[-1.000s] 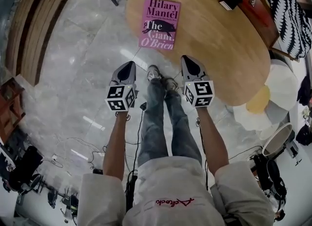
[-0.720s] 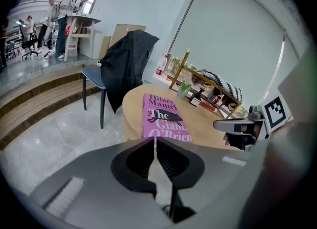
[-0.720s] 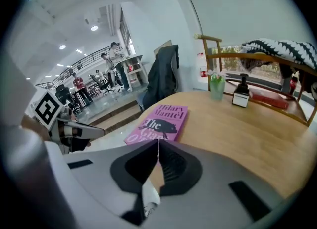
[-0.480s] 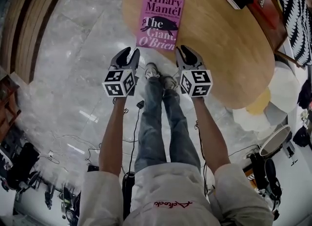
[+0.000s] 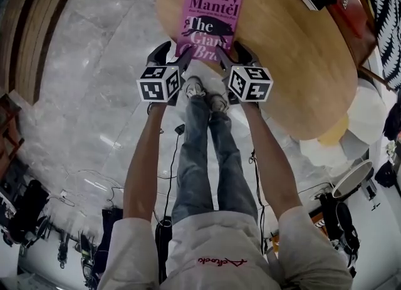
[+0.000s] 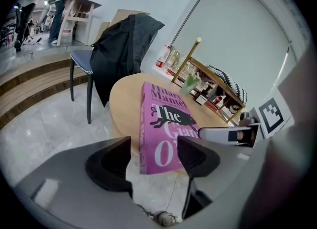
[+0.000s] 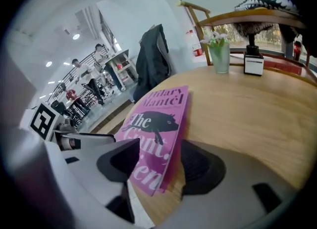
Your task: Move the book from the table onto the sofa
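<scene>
A pink paperback book lies flat on the round wooden table, its near end overhanging the table's front edge. My left gripper is at the book's near left corner, its jaws opening. In the left gripper view that corner of the book shows in the gap of the left gripper, with no pad pressing on it. My right gripper is at the near right corner, jaws opening too. In the right gripper view the book reaches between the jaws of the right gripper, untouched.
A chair draped with a dark jacket stands behind the table. A vase of flowers, a small black stand and a shelf sit at the far side. The person's shoes are below the table edge; wooden steps lie left.
Both grippers moved forward and down to the book's near end. Their jaws, shut a second ago, now stand apart around the book's near corners.
</scene>
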`<control>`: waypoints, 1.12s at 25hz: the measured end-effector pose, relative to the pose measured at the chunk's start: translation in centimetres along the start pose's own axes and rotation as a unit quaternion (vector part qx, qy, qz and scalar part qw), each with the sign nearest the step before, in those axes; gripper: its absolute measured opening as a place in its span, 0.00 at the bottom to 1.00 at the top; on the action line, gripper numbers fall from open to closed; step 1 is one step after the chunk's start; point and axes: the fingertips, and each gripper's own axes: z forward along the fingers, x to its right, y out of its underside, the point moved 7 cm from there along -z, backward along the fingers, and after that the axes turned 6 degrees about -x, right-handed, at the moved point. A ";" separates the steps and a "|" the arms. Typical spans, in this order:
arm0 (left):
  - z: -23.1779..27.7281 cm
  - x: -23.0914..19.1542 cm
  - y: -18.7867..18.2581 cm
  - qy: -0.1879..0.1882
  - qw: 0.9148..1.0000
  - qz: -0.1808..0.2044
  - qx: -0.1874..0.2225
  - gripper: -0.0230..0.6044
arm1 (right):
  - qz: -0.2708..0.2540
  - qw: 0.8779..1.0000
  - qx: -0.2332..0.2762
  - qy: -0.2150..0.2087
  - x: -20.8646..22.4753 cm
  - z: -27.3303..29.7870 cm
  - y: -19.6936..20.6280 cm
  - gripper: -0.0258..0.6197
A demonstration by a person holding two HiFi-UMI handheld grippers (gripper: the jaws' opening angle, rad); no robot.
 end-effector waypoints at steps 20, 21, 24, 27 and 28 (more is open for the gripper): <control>1.7 1.0 -0.2 -0.008 1.000 -0.003 -0.007 0.49 | 0.023 1.000 0.000 -0.016 -0.2 1.2 0.4 0.38; 1.5 1.1 -0.2 -0.007 1.000 -0.004 -0.005 0.49 | 0.023 1.000 0.004 -0.016 -0.3 1.0 0.4 0.37; 1.0 1.7 -0.4 -0.009 1.000 -0.008 0.009 0.49 | 0.013 1.000 0.014 -0.015 -0.5 0.2 -0.2 0.37; 0.1 2.4 -0.5 -0.015 1.000 -0.009 0.021 0.49 | -0.004 1.000 0.018 -0.014 -1.0 -0.8 -0.7 0.37; -0.3 2.7 -0.6 -0.016 0.999 -0.011 0.026 0.49 | -0.010 1.000 0.020 -0.015 -1.2 -1.2 -1.0 0.37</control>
